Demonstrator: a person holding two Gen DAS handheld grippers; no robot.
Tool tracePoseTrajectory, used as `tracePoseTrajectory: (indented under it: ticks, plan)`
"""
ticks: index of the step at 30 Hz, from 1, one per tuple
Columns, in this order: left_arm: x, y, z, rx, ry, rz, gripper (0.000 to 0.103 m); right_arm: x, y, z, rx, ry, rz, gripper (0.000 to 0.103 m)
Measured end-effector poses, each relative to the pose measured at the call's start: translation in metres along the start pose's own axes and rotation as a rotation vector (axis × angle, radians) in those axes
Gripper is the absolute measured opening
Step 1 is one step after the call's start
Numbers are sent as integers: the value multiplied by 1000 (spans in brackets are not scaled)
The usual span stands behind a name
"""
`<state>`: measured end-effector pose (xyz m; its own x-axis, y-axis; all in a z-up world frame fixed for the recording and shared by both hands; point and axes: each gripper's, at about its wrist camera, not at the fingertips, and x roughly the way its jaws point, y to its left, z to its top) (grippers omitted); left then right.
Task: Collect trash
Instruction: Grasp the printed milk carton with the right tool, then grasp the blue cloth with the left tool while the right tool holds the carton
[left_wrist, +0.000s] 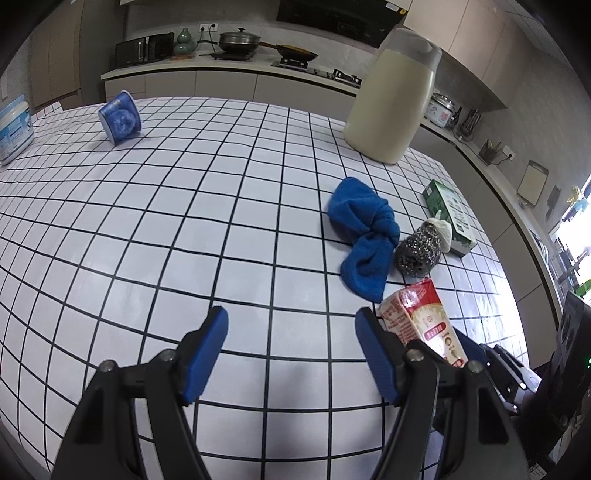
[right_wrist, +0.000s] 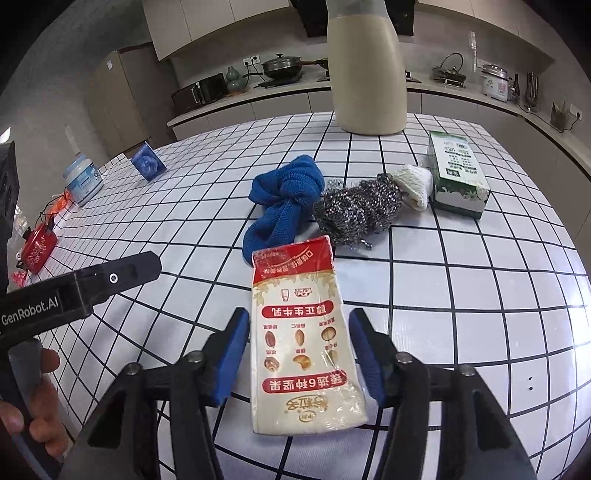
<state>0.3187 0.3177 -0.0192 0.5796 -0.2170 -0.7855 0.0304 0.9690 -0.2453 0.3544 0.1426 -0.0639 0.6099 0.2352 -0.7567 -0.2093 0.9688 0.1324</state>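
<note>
A flattened red and cream milk carton (right_wrist: 301, 332) lies on the checked tablecloth between the open blue pads of my right gripper (right_wrist: 298, 326); the pads stand just off its sides. In the left wrist view the carton (left_wrist: 421, 325) sits to the right of my left gripper (left_wrist: 291, 321), which is open and empty above the cloth. A tall beige bin with a grey lid (left_wrist: 393, 99) stands at the far side of the table (right_wrist: 367, 66). A blue cup (left_wrist: 120, 118) lies tipped over at the far left.
A knotted blue cloth (right_wrist: 286, 199), a steel scourer (right_wrist: 356, 208), a white pad (right_wrist: 415, 182) and a green box (right_wrist: 456, 173) lie beyond the carton. A white jar (right_wrist: 83, 179) and a red object (right_wrist: 37, 249) sit at the left edge. My left gripper's body (right_wrist: 74, 291) shows at left.
</note>
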Motion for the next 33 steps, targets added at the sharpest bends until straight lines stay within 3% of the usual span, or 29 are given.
tracePoseTrajectory:
  ticks: [11, 19, 33]
  plan:
    - [8, -19, 3, 32, 10, -8, 73, -11, -10, -3, -7, -32, -4, 52]
    - [21, -39, 10, 59, 22, -18, 73, -25, -42, 7, 55, -70, -36, 52]
    - [53, -63, 43, 68, 29, -17, 73, -47, -96, 47, 136, -167, -81, 52]
